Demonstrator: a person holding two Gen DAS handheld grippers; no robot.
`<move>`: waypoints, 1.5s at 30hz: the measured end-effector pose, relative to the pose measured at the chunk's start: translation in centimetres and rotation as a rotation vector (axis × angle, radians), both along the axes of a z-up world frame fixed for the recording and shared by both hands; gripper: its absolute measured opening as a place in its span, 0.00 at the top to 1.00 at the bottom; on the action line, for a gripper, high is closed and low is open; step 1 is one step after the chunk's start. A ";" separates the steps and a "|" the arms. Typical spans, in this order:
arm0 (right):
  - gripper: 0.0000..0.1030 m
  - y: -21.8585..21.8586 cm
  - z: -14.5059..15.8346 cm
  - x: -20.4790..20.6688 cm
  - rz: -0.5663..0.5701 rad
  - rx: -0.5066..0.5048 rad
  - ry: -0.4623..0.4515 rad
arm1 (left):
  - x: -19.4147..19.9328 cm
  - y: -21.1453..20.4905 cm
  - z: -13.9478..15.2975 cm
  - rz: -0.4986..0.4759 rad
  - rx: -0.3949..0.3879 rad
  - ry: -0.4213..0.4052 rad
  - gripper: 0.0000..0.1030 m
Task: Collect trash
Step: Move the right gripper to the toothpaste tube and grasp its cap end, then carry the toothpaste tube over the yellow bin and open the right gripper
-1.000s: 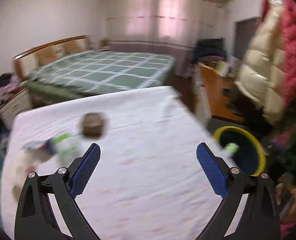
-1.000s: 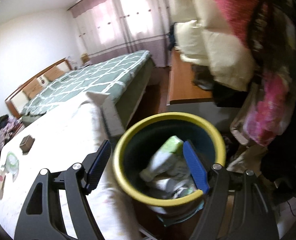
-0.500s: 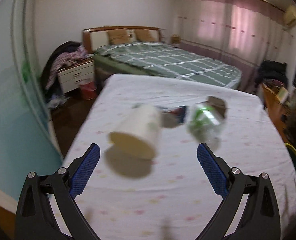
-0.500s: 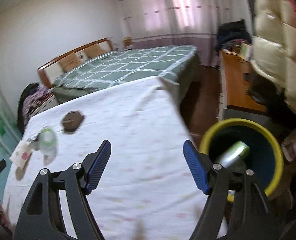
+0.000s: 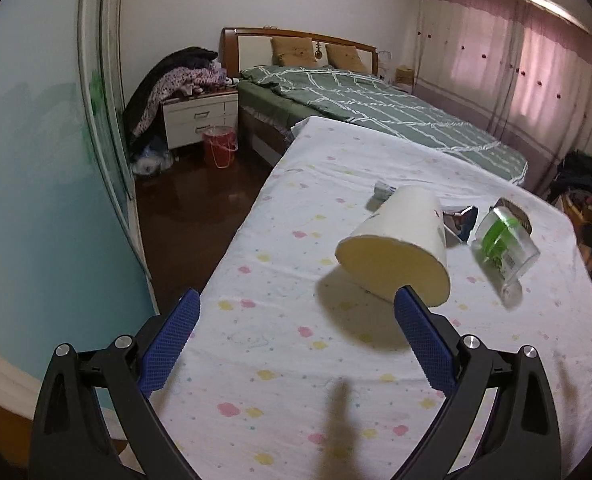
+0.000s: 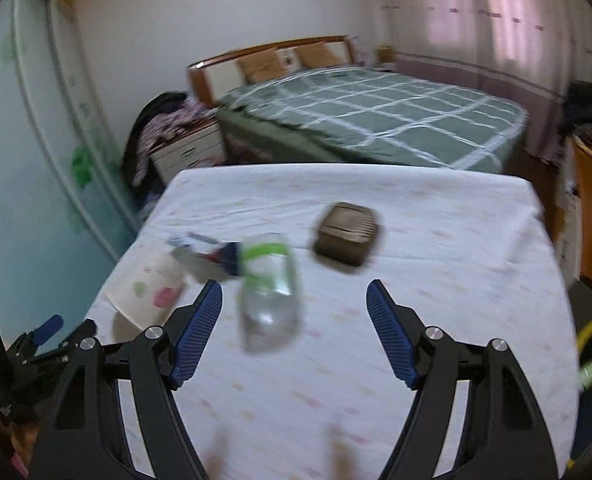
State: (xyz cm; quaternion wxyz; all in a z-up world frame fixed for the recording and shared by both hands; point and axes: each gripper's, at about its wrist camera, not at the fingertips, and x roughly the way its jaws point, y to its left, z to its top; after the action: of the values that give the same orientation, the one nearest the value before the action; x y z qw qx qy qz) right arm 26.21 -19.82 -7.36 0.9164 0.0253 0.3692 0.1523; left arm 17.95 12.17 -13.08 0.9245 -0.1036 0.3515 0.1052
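Trash lies on the white spotted sheet (image 5: 280,360). Leftmost, the paper cup (image 5: 396,256) rests on its side, mouth toward me: light and crushable by my judgement, best pinched gently across the body. Beside it a crumpled wrapper (image 5: 460,220), then the clear bottle (image 6: 270,292), light and slippery, best taken mid-body. A brown box (image 6: 346,234) sits further right. My left gripper (image 5: 296,344) hovers level, jaws wide, empty; my right gripper (image 6: 294,332) likewise.
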 end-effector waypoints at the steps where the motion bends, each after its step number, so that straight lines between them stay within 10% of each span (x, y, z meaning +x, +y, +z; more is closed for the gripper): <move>1: 0.34 0.8 -0.1 0.4 0.015 -0.005 0.002 | -0.1 0.0 0.0 0.007 -0.003 -0.002 0.07; 10: 0.49 9.2 -2.7 4.4 0.165 -0.151 0.018 | 0.2 0.3 -0.3 0.051 -0.011 0.000 0.05; 30: 0.52 13.3 -5.9 7.8 0.303 -0.378 0.003 | 0.1 -0.2 -0.3 0.054 -0.017 0.017 0.05; 36: 0.91 14.4 -6.9 9.1 0.322 -0.413 0.023 | 0.1 -0.3 -0.4 0.051 -0.012 0.015 0.05; 45: 0.94 12.7 -5.2 8.8 0.302 -0.303 0.000 | 0.2 -0.3 -0.4 0.050 -0.013 0.015 0.05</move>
State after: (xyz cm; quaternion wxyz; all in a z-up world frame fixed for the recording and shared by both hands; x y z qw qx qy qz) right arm 34.98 -7.12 -12.53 0.8765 -0.1683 0.3877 0.2306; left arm 18.17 11.91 -13.53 0.9183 -0.1177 0.3562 0.1266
